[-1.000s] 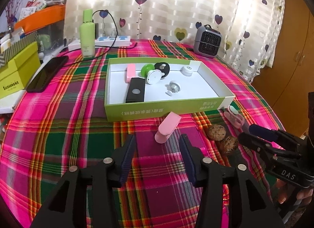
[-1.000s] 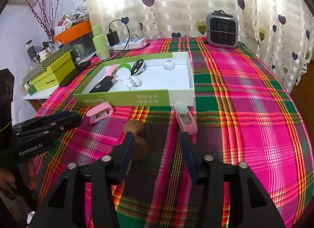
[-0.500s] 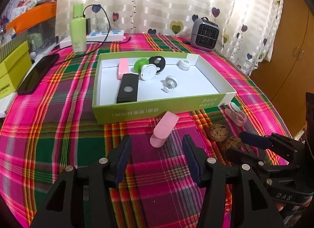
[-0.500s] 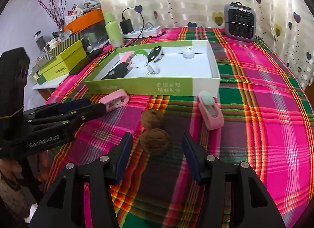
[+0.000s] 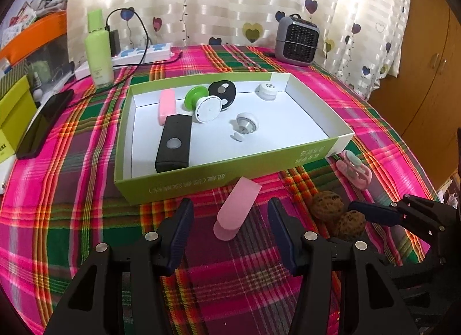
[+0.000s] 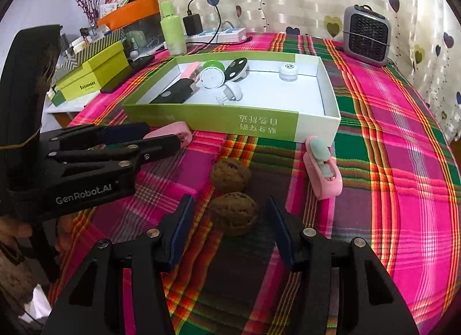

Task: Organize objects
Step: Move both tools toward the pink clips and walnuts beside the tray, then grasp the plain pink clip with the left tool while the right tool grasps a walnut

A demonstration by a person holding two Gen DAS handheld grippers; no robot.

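Note:
A green-and-white box (image 5: 201, 176) (image 6: 331, 98) on the plaid table holds several small items: a black block (image 5: 174, 143), a pink case (image 5: 167, 105), round caps. In front of it lie a pink clip (image 5: 237, 208) (image 6: 175, 133), two walnuts (image 5: 327, 205) (image 6: 233, 214) and a pink-and-mint clip (image 5: 354, 172) (image 6: 322, 167). My left gripper (image 5: 230, 231) is open, its fingers either side of the pink clip's near end. My right gripper (image 6: 230, 228) is open around the nearer walnut.
A green bottle (image 5: 99, 52), a power strip (image 5: 141, 54) and a small grey heater (image 5: 296, 41) stand at the back. A black phone (image 5: 43, 124) and yellow-green boxes (image 6: 89, 75) lie at the left. The table edge curves down at the right.
Both grippers moved forward and lower. The left now straddles the pink clip; the right shifted left from the pink-and-mint clip to straddle the nearer walnut.

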